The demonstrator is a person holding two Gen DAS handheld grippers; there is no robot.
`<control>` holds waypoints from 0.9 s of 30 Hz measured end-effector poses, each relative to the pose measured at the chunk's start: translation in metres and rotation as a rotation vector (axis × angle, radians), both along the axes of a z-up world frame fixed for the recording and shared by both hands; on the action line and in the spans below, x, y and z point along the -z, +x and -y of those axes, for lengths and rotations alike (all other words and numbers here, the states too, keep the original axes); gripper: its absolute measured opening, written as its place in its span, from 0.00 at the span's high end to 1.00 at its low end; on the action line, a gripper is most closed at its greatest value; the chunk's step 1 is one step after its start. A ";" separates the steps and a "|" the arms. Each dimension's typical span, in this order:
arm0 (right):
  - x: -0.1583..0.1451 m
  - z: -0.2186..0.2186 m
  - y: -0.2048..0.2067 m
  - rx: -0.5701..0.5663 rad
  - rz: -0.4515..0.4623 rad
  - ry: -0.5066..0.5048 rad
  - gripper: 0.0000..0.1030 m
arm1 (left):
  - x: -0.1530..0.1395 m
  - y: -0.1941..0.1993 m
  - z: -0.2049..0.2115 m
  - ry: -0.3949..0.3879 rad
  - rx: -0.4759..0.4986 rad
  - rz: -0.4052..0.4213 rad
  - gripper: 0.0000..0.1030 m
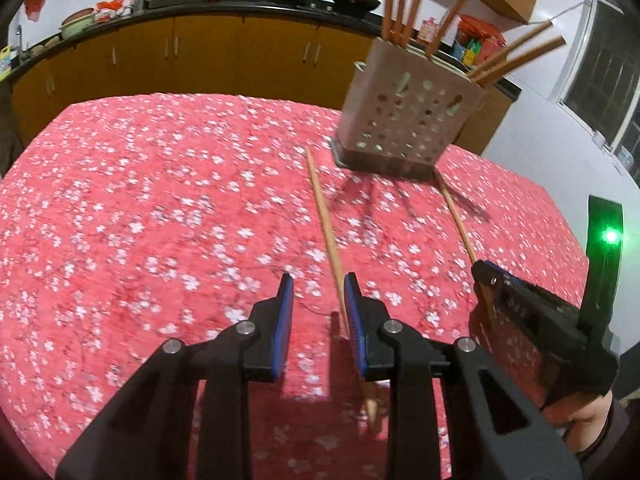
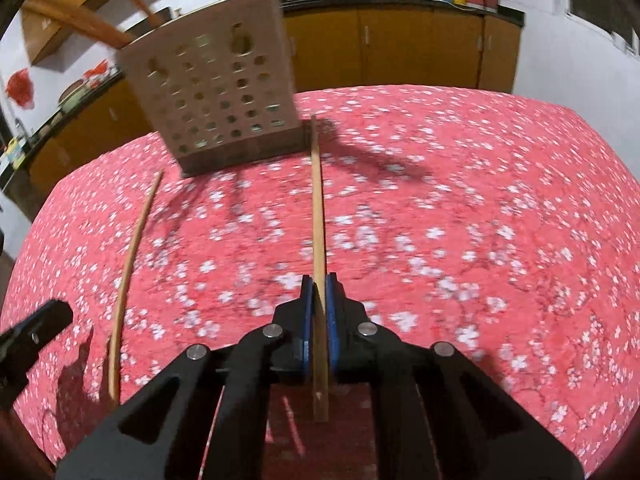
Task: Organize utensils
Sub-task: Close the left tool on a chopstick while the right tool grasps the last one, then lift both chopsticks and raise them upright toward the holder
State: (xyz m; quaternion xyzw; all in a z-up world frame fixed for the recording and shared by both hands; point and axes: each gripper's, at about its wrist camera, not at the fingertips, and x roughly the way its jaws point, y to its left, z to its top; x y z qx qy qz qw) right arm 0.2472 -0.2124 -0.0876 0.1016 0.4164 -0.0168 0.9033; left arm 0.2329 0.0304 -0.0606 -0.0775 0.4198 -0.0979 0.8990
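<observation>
A perforated utensil holder (image 1: 404, 120) with several wooden chopsticks standing in it sits on the red floral tablecloth; it also shows in the right wrist view (image 2: 224, 96). My left gripper (image 1: 318, 284) is open; a loose chopstick (image 1: 324, 220) lies on the cloth between its fingers, against the right pad. That chopstick shows in the right wrist view (image 2: 132, 248). My right gripper (image 2: 319, 282) is shut on a second chopstick (image 2: 318, 208), whose tip points at the holder's base. The right gripper (image 1: 486, 272) and its chopstick (image 1: 456, 216) show in the left wrist view.
The table (image 2: 480, 220) is covered with red cloth with white flowers. Behind it runs a counter (image 1: 200, 12) with orange cabinets, woks, bowls and bottles. A window (image 1: 608, 80) is on the right wall.
</observation>
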 end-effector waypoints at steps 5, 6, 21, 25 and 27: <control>0.000 0.041 -0.004 0.139 -0.011 0.002 0.93 | 0.007 0.002 0.013 0.001 0.026 -0.023 0.74; 0.000 0.048 -0.004 0.159 -0.013 0.008 0.93 | 0.009 0.003 0.015 0.005 0.030 -0.027 0.74; -0.002 0.051 -0.009 0.083 -0.012 0.034 0.93 | 0.025 0.019 0.024 0.143 -0.027 -0.049 0.92; -0.003 0.034 -0.005 0.019 -0.009 0.032 0.93 | 0.025 0.035 -0.003 0.132 -0.080 -0.061 0.92; -0.004 0.027 -0.002 -0.009 -0.006 0.030 0.93 | 0.024 0.042 -0.015 0.129 -0.093 -0.064 0.92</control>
